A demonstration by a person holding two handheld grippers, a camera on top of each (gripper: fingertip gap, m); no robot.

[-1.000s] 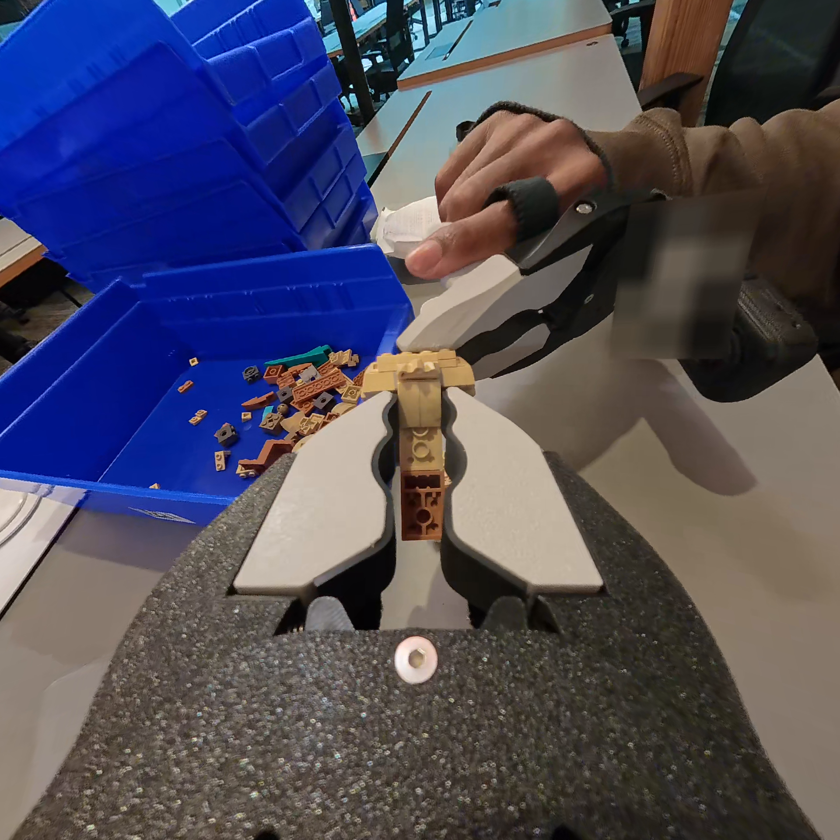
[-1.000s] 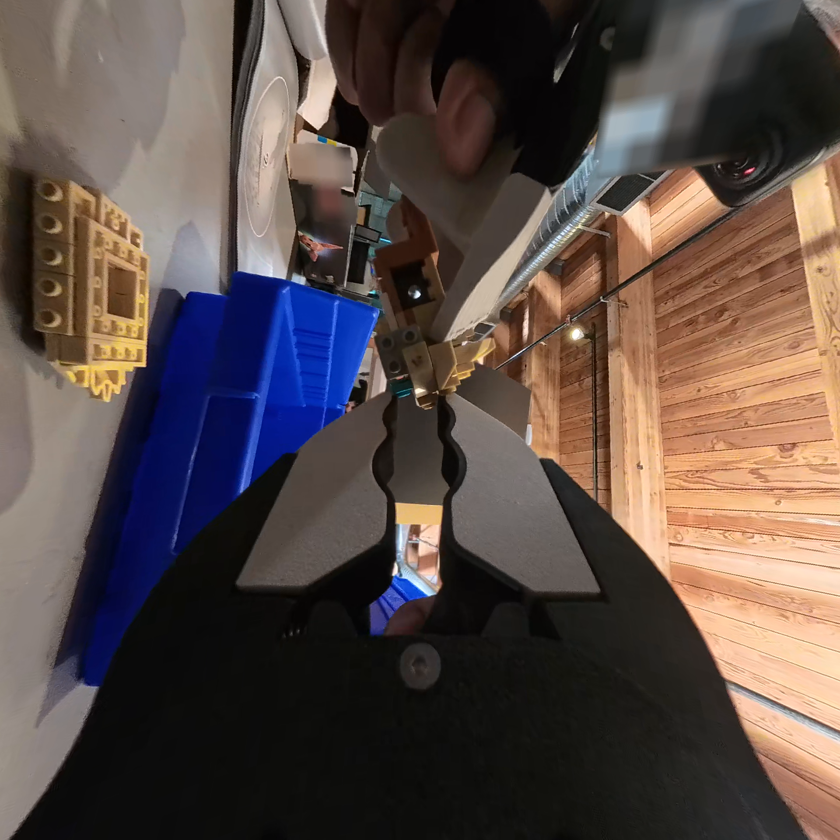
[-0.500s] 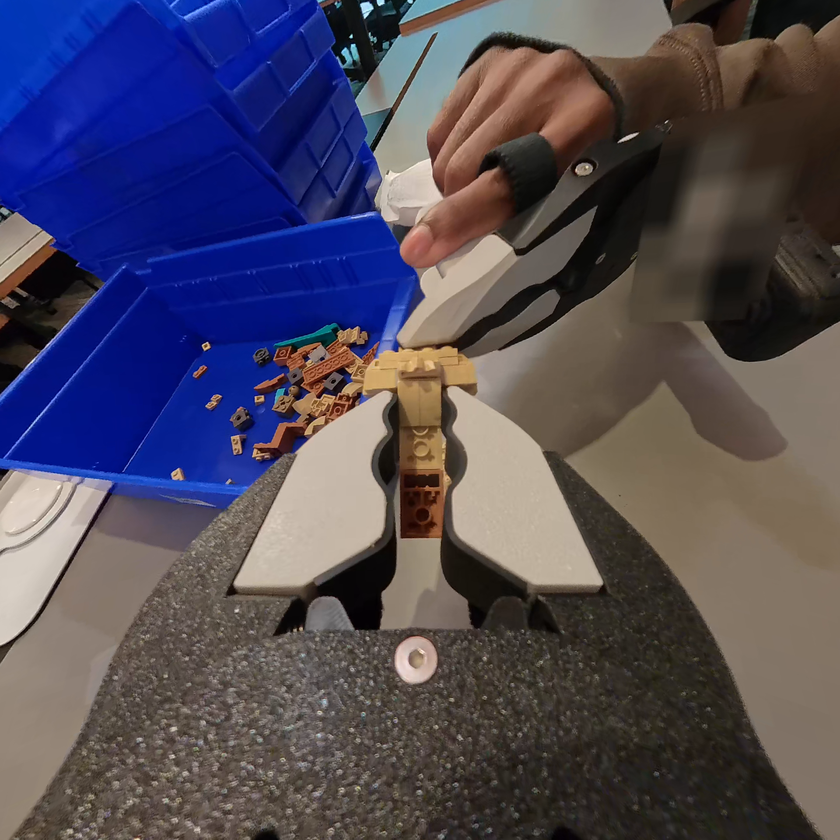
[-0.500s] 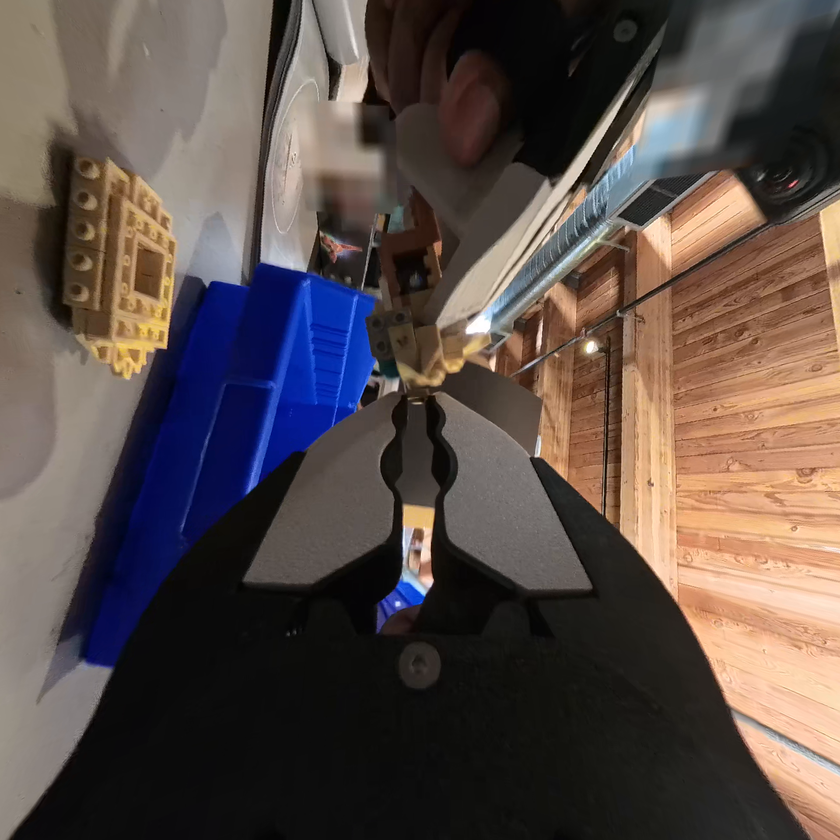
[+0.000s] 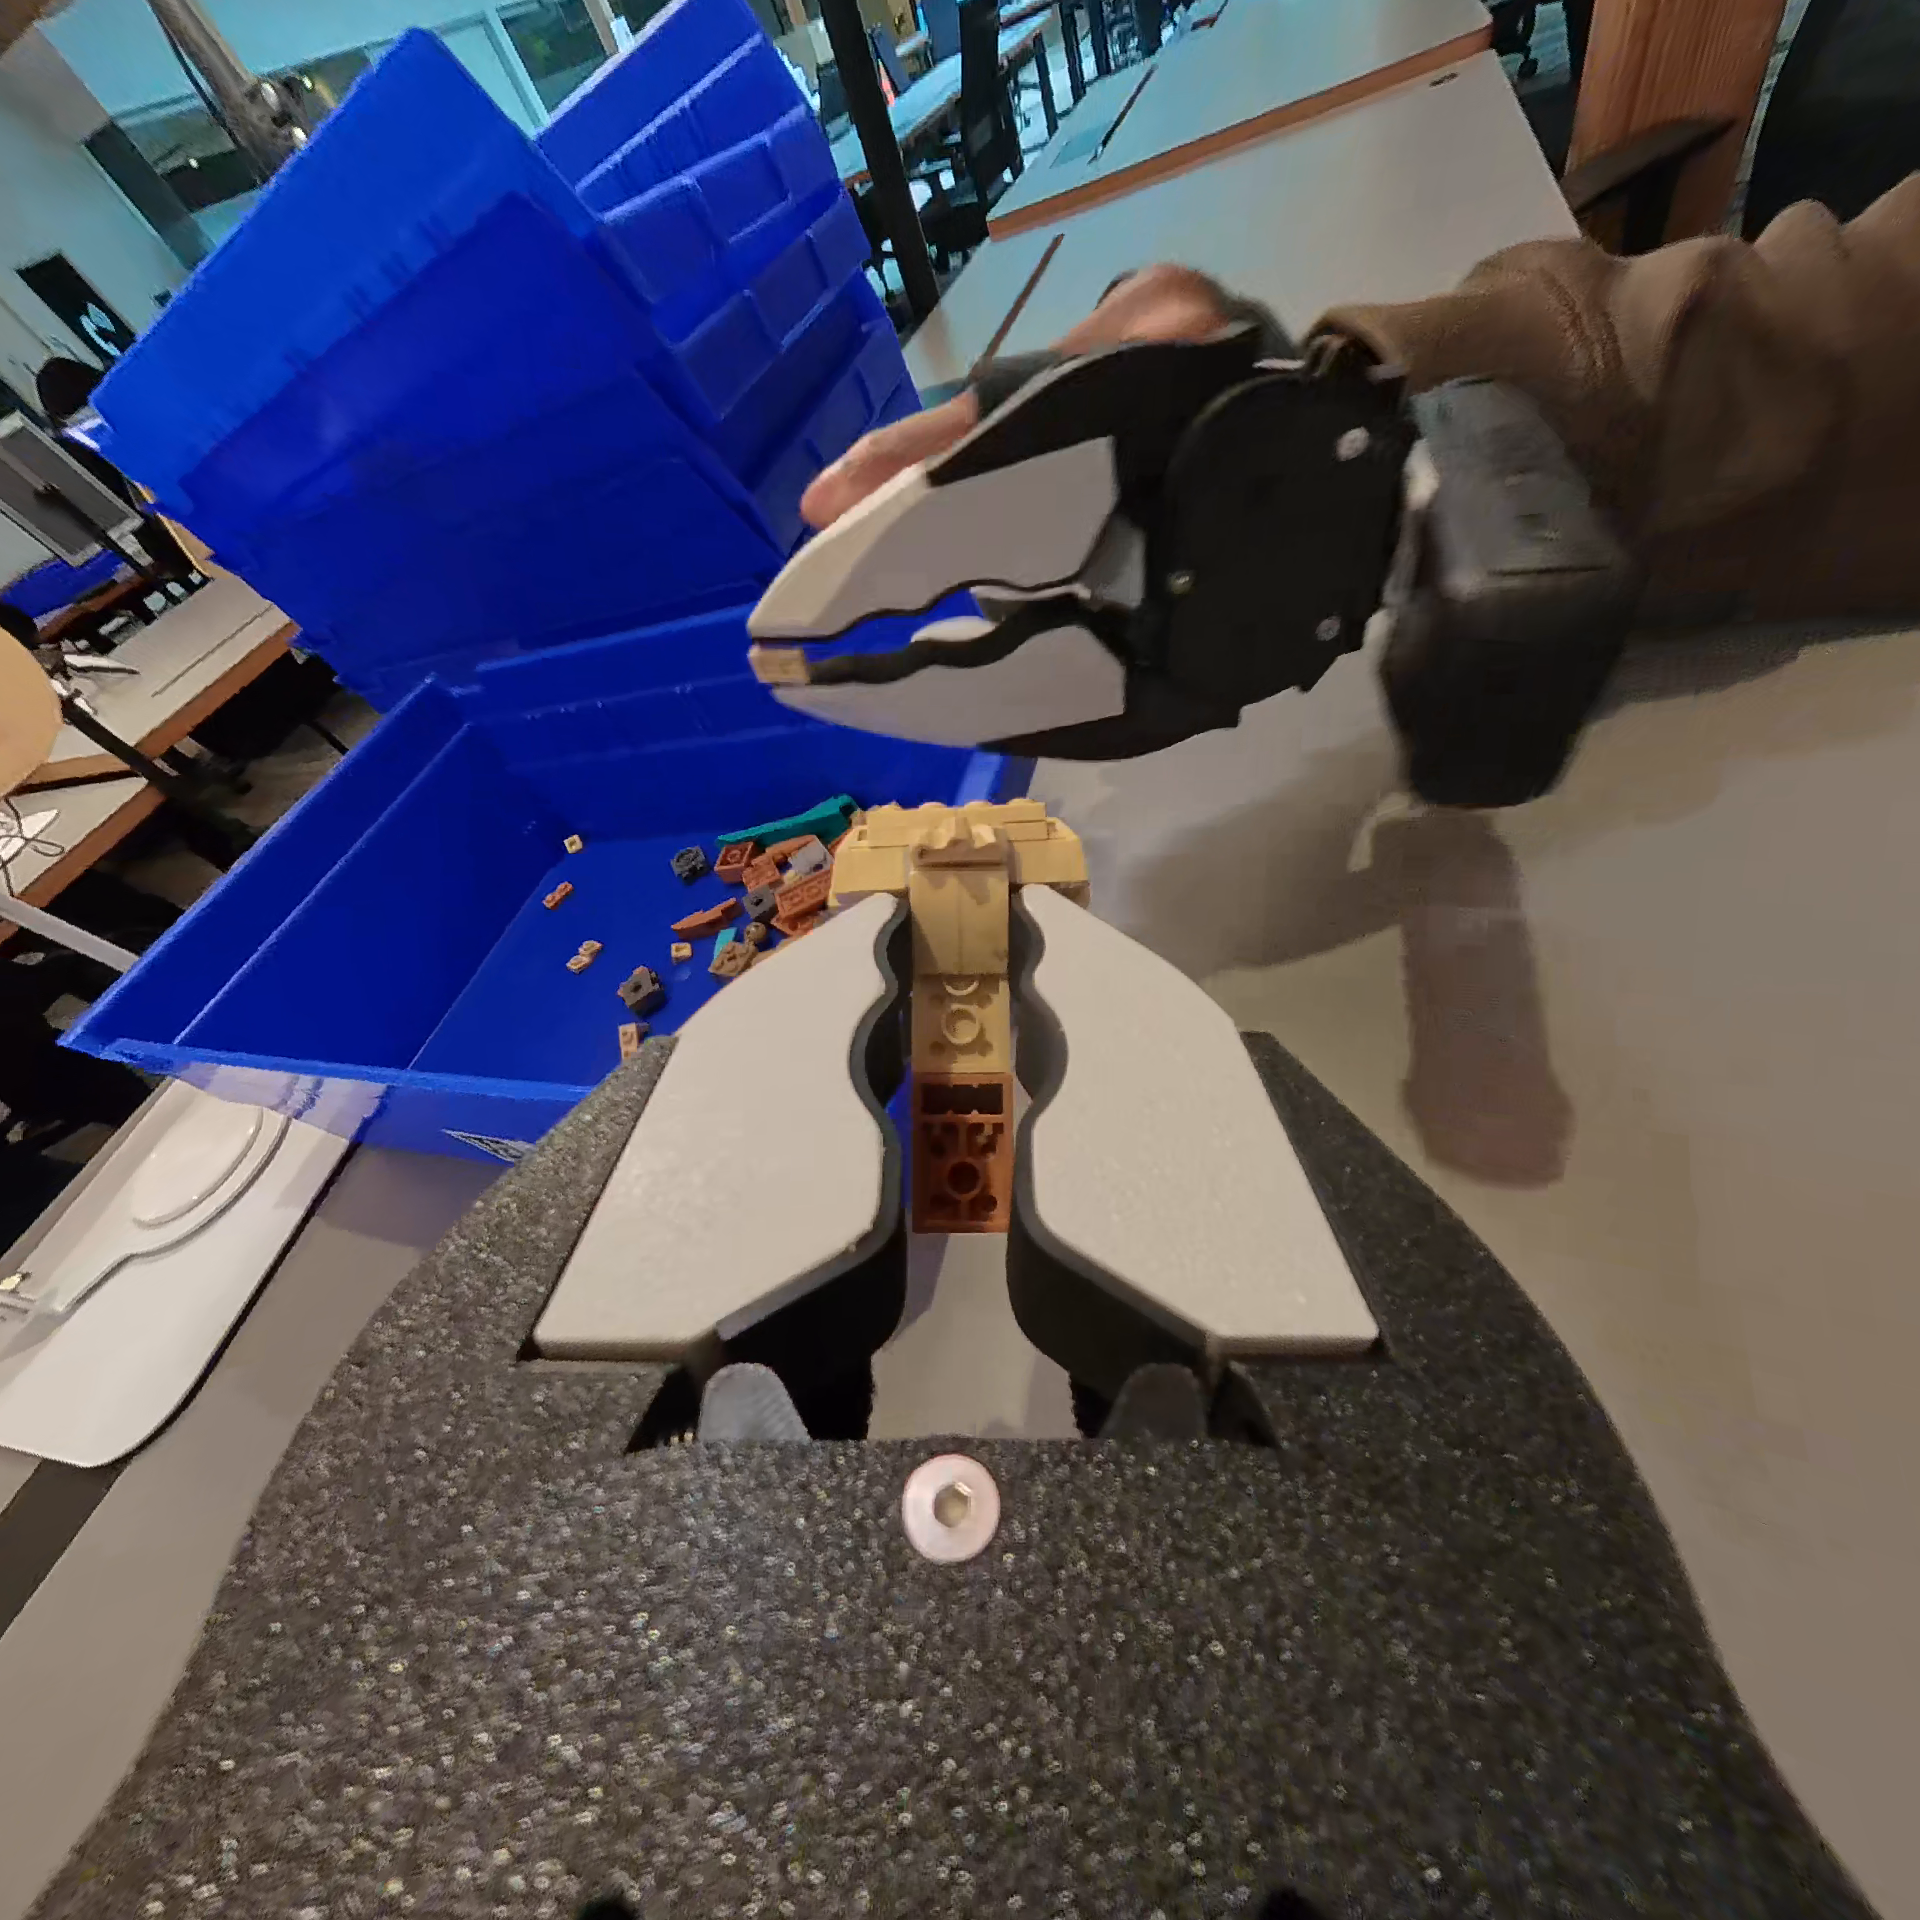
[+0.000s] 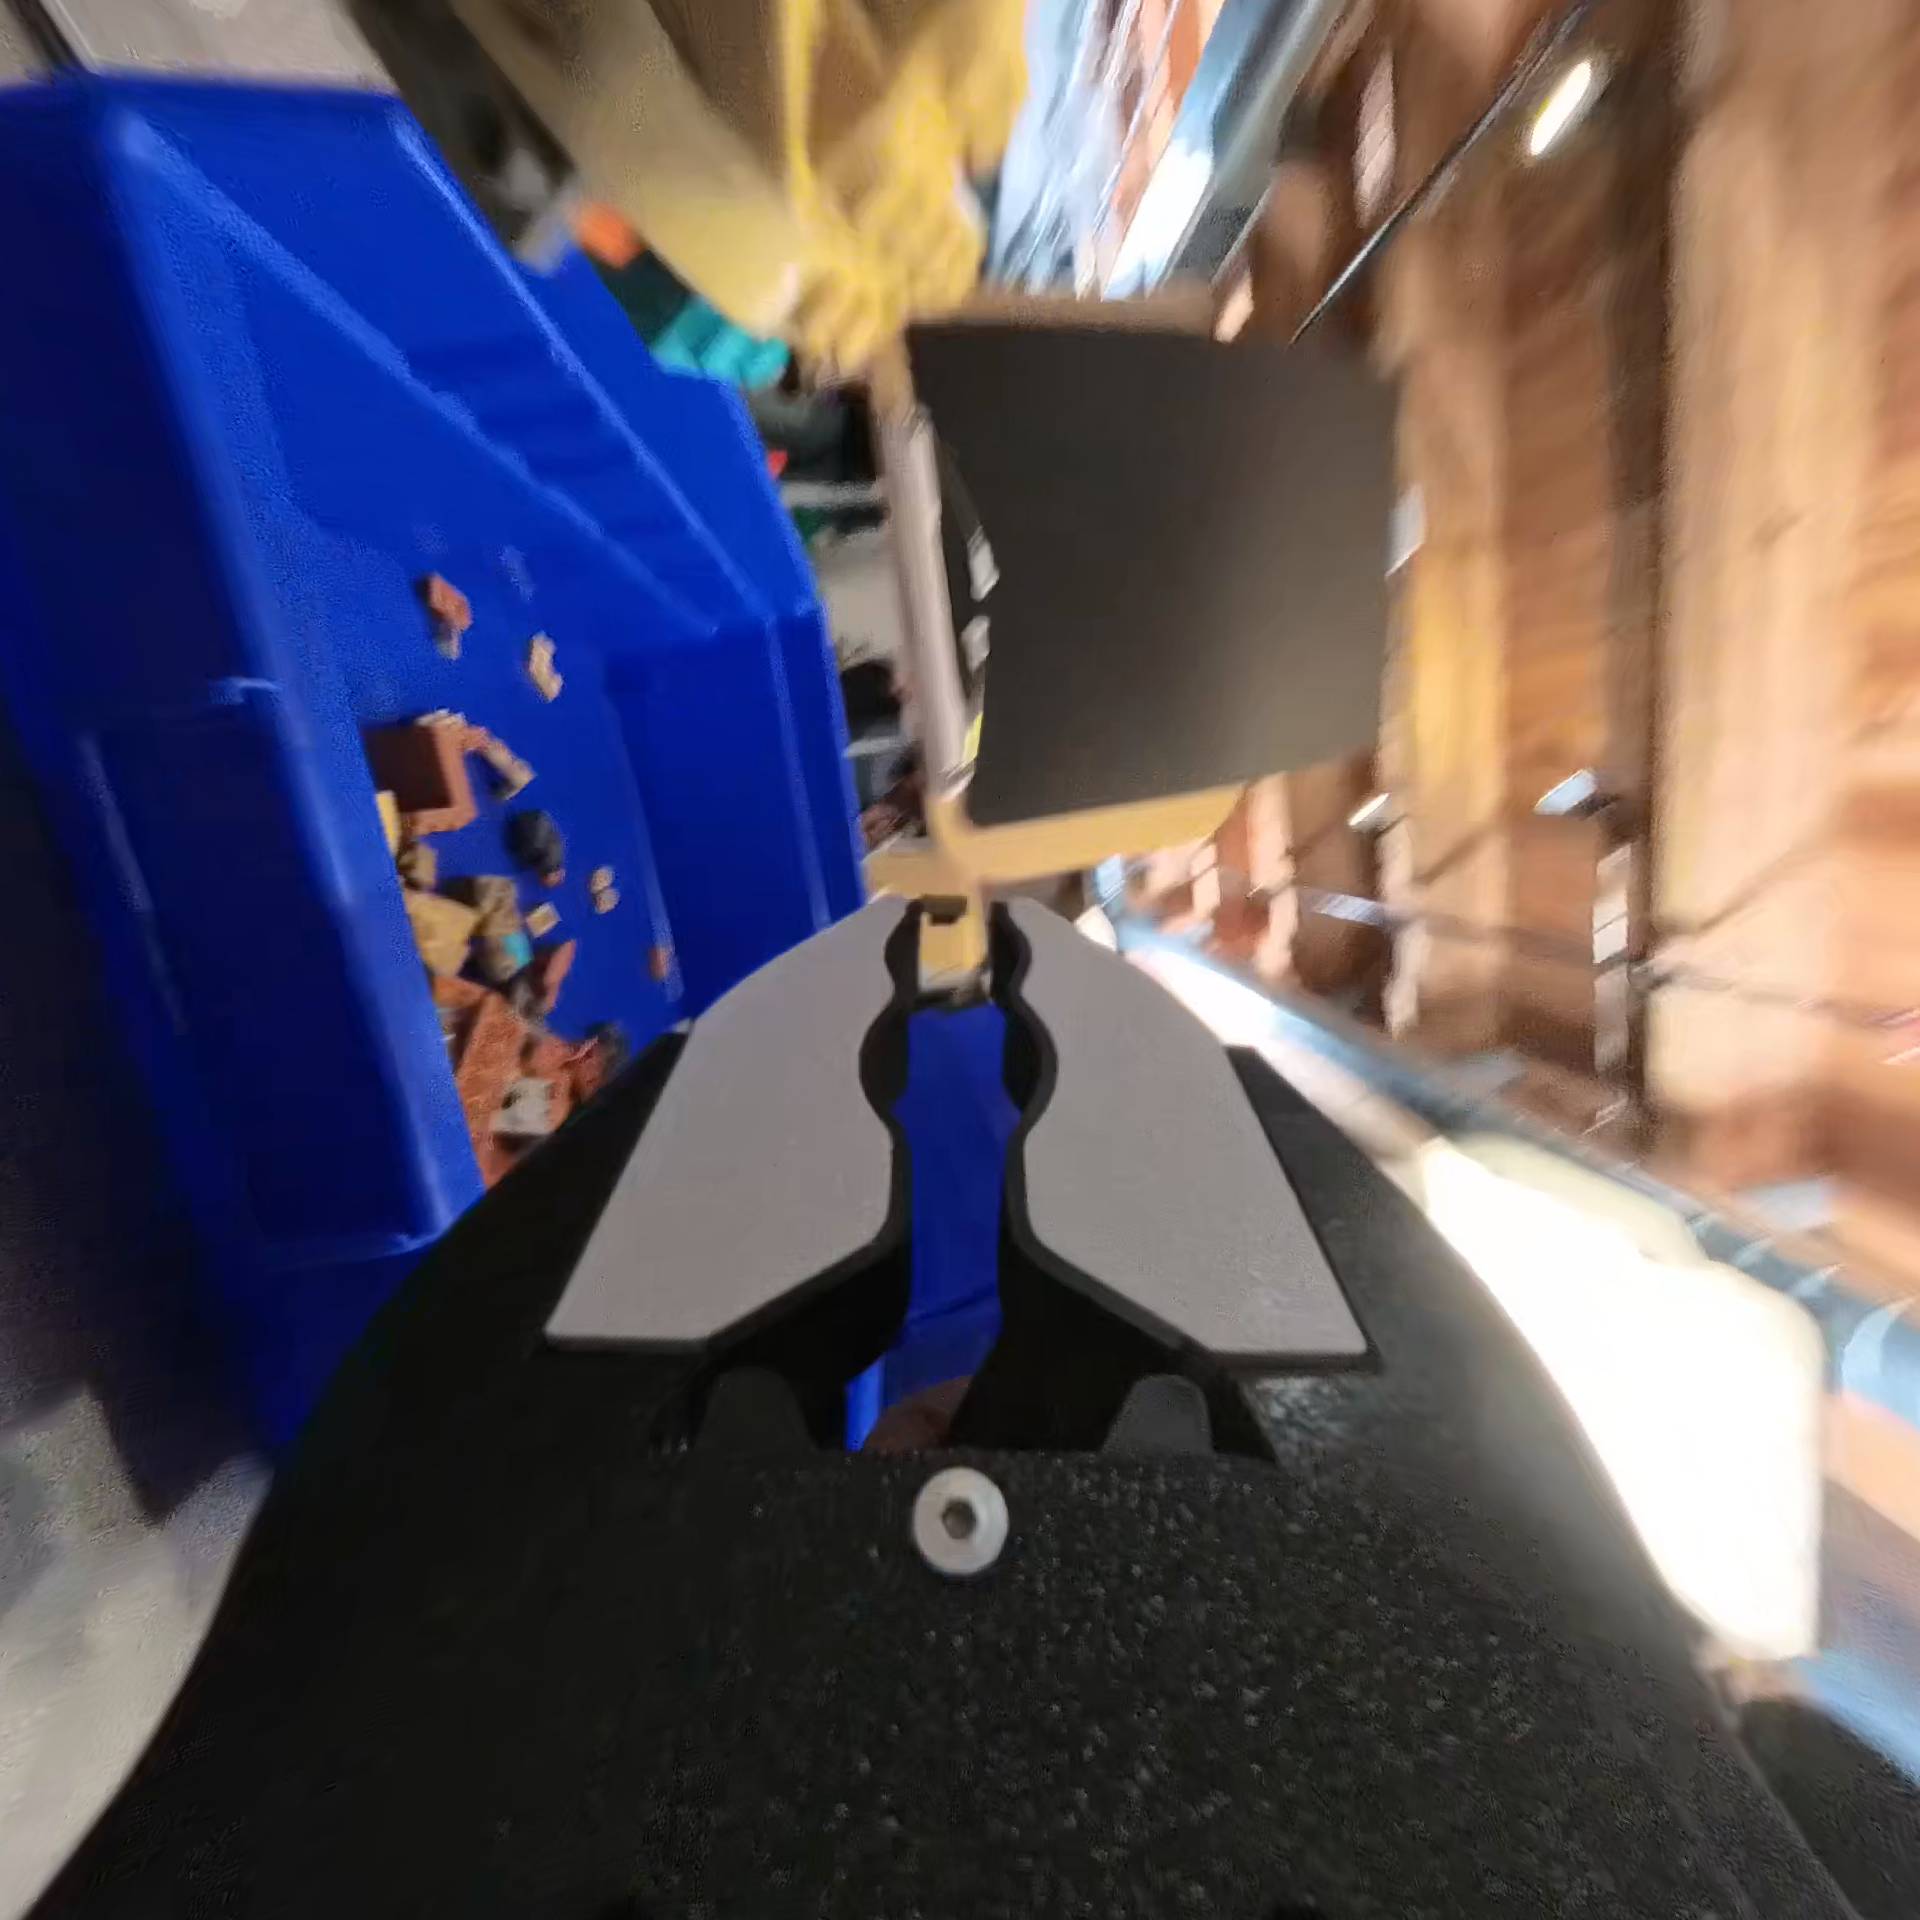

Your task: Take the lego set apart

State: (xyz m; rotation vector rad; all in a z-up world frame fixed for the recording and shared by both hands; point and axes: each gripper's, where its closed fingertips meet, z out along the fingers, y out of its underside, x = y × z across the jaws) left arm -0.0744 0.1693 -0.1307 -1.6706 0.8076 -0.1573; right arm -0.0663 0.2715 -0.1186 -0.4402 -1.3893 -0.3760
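Right gripper pulls off with a piece

We see the right gripper (image 5: 764,665) now clear of the tan brick assembly (image 5: 961,878), gripping a small tan brick (image 5: 779,665).

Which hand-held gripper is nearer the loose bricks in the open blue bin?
Left. The left hand-held gripper, clamping a tan brick assembly, sits beside the loose bricks; the right hand-held gripper hovers above them.

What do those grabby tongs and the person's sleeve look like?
Both tongs have flat pale-grey fingers with wavy black inner edges. The left tongs grow from a speckled dark-grey foam body with a silver bolt; the right tongs have a black body. The person's sleeve is brown, with a dark fingerless glove.
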